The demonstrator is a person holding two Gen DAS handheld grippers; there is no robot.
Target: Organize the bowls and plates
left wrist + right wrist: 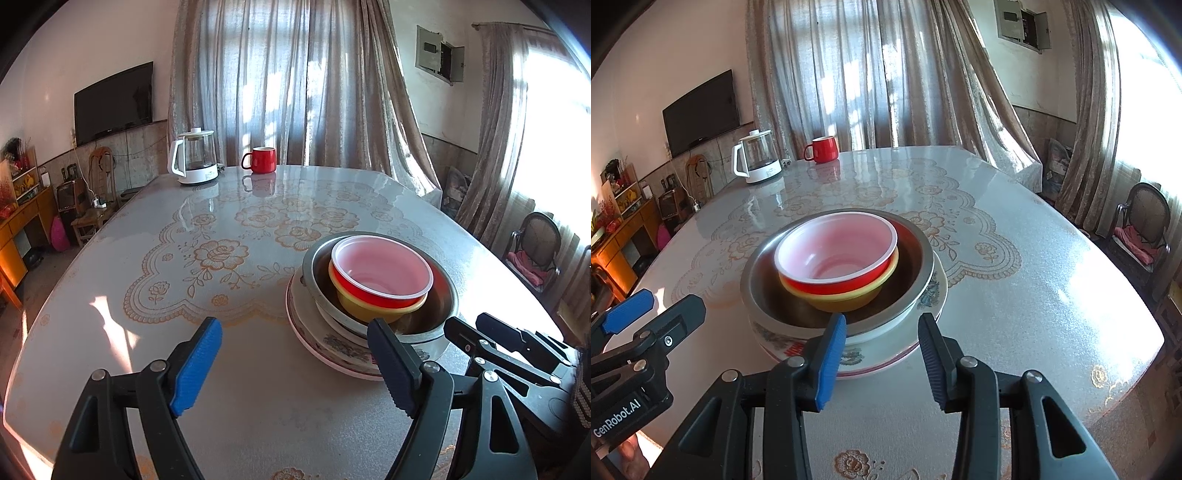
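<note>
One stack stands on the table: a flowered plate point(332, 350) point(886, 354) at the bottom, a white dish, a steel bowl point(436, 314) point(764, 295), a yellow bowl point(373, 312) point(846, 301) and a red bowl with a white inside point(380, 275) point(838, 251) on top. My left gripper point(295, 362) is open and empty, just left of the stack's near edge. My right gripper point(881, 358) is open and empty, just in front of the plate's near rim. Each gripper shows at the edge of the other's view.
A glass kettle point(194, 157) point(757, 157) and a red mug point(260, 159) point(823, 148) stand at the table's far edge point(314, 168). Curtains hang behind. A chair point(1141, 225) stands at the right, a cabinet point(22, 221) at the left.
</note>
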